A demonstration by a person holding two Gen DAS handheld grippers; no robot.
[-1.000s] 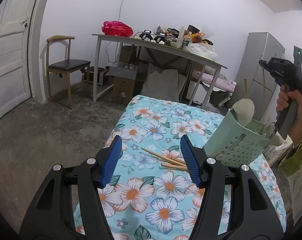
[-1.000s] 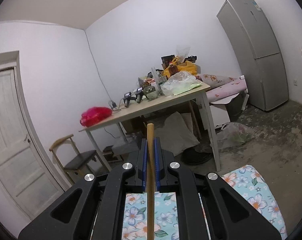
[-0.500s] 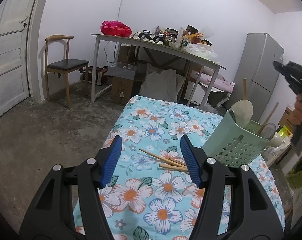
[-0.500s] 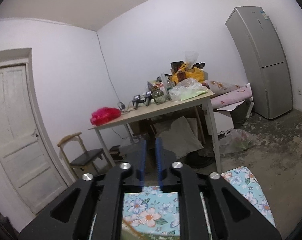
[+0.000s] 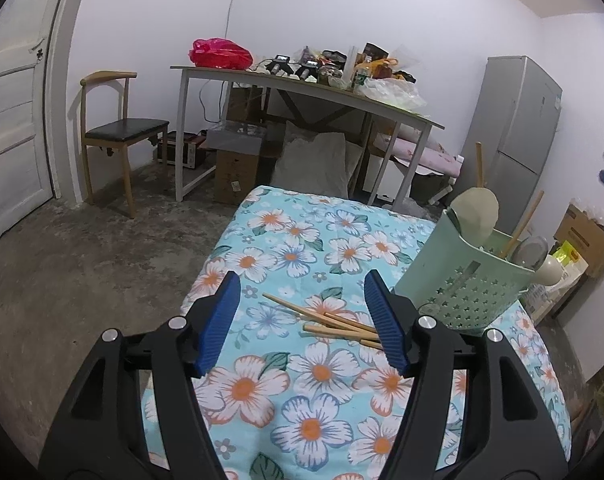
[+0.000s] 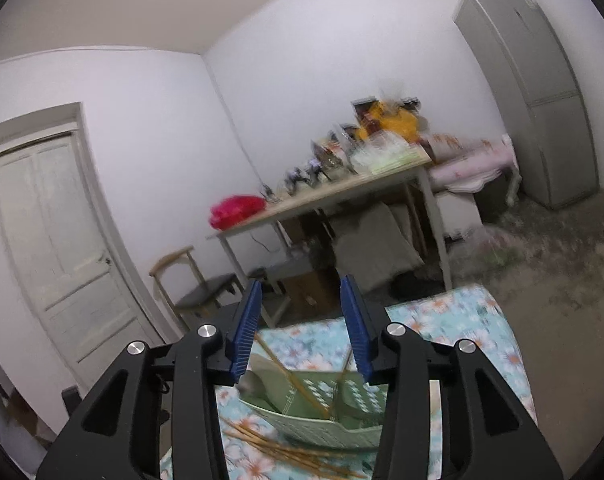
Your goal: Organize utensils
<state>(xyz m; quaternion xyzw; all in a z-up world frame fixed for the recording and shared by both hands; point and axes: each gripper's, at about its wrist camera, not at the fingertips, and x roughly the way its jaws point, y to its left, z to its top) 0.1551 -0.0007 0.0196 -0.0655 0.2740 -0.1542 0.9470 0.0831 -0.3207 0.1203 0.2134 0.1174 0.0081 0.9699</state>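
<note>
On the flowery table, the chopsticks lie beside the green basket, and the left tool, spread and empty, could bump that basket over while grabbing them.

cloth: turquoise, white-orange flowers | basket: mint green | chopsticks: tan | bag: red
</note>
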